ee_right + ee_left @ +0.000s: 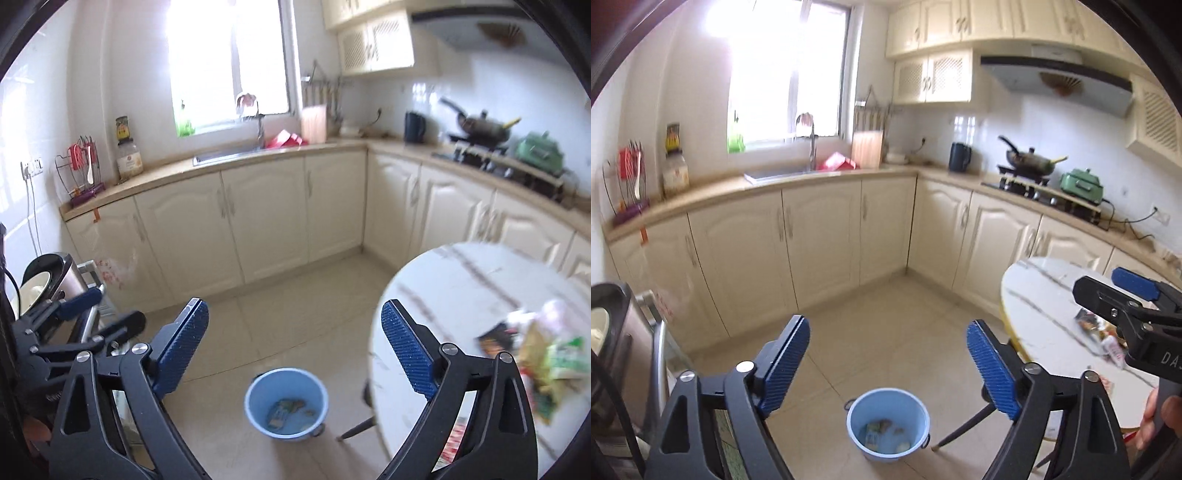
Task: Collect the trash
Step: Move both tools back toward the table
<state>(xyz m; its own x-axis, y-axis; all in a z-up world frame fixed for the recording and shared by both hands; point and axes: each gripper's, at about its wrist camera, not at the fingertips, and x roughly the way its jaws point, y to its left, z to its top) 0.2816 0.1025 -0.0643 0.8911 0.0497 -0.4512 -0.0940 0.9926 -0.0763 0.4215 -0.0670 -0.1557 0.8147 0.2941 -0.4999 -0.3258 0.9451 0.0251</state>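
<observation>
A light blue bucket [888,424] stands on the tiled floor with a few scraps of trash inside; it also shows in the right wrist view [286,402]. A pile of wrappers [546,350] lies on the round white marble table [454,295], also visible in the left wrist view [1102,336]. My left gripper [888,363] is open and empty, high above the bucket. My right gripper [293,347] is open and empty, above the floor at the table's left edge. The right gripper also shows in the left wrist view [1123,295], over the table near the wrappers.
Cream cabinets and a counter [827,184] with a sink run along the back wall, and a stove with a wok [1030,162] is at the right. A steel appliance [55,280] stands at the left. The table's dark legs [964,428] reach the floor beside the bucket.
</observation>
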